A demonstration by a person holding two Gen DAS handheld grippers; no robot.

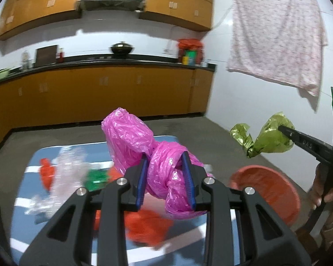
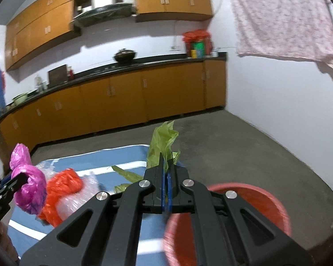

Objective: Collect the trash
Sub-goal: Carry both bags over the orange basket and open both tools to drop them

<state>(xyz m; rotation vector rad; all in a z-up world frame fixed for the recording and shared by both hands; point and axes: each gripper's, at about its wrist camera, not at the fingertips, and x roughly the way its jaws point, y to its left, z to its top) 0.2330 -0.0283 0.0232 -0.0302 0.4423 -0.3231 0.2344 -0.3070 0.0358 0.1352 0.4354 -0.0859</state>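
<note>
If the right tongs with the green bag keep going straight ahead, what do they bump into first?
Probably nothing soon. The right tongs, shut on the crumpled green plastic bag, point past the blue striped mat's far edge toward bare grey floor and the orange cabinets beyond. Depth is hard to judge.
</note>
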